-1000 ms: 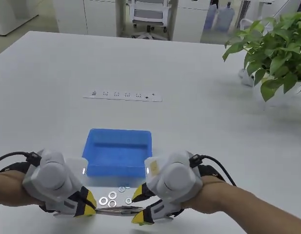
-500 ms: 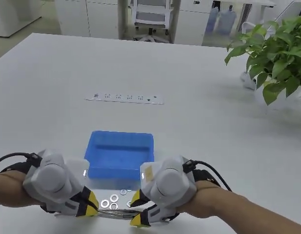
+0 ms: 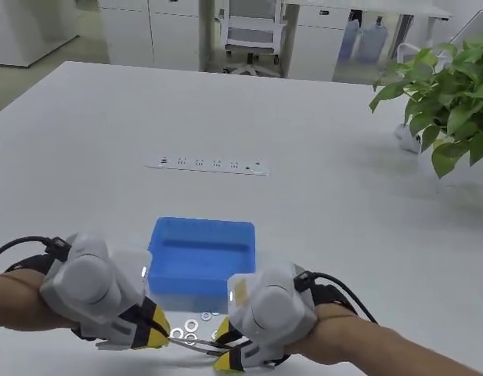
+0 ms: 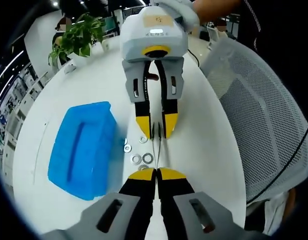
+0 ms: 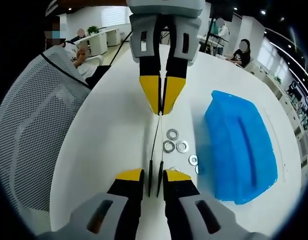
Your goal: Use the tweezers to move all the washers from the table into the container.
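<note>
The thin metal tweezers (image 3: pixel 191 343) lie level just above the table between my two grippers, which face each other tip to tip. My left gripper (image 3: pixel 159 333) (image 4: pixel 156 174) is shut on the tweezers' joined end (image 4: pixel 156 150). My right gripper (image 3: pixel 223 345) (image 5: pixel 153 177) grips the two spread arms (image 5: pixel 156 145), its jaws narrowly apart around them. Several steel washers (image 3: pixel 190 324) (image 4: pixel 142 159) (image 5: pixel 174 142) lie on the white table beside the tweezers. The blue container (image 3: pixel 202 251) (image 4: pixel 79 150) (image 5: pixel 238 145) stands just beyond the washers.
A flush socket strip (image 3: pixel 207 164) sits in the table further out. A potted plant (image 3: pixel 452 86) stands at the far right. The table's near edge runs close behind both grippers, and a mesh chair back (image 5: pixel 39 125) is by it. An office chair (image 3: pixel 249 31) stands past the far edge.
The head camera has tilted, shifting the whole picture. The right gripper has slid a little along the tweezers toward the left gripper. The washers and container have stayed put.
</note>
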`<act>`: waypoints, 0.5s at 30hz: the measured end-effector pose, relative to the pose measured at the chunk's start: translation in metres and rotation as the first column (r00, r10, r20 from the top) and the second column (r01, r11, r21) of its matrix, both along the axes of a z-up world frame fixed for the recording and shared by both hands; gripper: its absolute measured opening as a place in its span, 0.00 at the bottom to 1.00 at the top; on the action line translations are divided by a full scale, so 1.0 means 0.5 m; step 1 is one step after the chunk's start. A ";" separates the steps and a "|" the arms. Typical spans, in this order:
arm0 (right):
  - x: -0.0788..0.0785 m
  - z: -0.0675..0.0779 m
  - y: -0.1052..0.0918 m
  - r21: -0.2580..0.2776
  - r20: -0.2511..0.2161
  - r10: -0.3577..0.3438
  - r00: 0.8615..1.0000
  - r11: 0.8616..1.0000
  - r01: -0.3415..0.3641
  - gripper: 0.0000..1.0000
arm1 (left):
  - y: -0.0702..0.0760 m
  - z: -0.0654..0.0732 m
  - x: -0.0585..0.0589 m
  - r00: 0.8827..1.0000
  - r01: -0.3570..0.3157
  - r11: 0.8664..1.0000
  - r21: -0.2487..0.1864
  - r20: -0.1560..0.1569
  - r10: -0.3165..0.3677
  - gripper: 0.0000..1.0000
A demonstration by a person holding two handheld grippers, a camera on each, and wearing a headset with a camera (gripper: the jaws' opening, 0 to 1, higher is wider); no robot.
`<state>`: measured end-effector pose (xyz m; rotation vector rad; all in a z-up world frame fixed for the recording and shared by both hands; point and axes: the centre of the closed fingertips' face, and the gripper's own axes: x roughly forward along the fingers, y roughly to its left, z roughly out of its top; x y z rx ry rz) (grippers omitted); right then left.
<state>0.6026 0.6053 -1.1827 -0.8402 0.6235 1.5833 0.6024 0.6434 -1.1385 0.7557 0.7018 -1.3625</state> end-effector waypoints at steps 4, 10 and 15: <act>0.001 0.002 0.000 0.001 0.009 0.006 1.000 1.000 -0.006 0.13 | -0.007 0.015 -0.001 1.000 0.006 1.000 -0.012 0.004 -0.006 0.05; 0.005 0.020 0.003 0.029 0.009 -0.012 1.000 0.999 0.012 0.11 | -0.020 0.052 0.001 1.000 0.016 0.999 -0.037 0.015 -0.016 0.05; 0.008 0.033 0.010 0.057 0.010 -0.031 0.999 0.998 0.031 0.11 | -0.037 0.085 0.003 0.999 0.034 0.998 -0.060 0.031 -0.032 0.05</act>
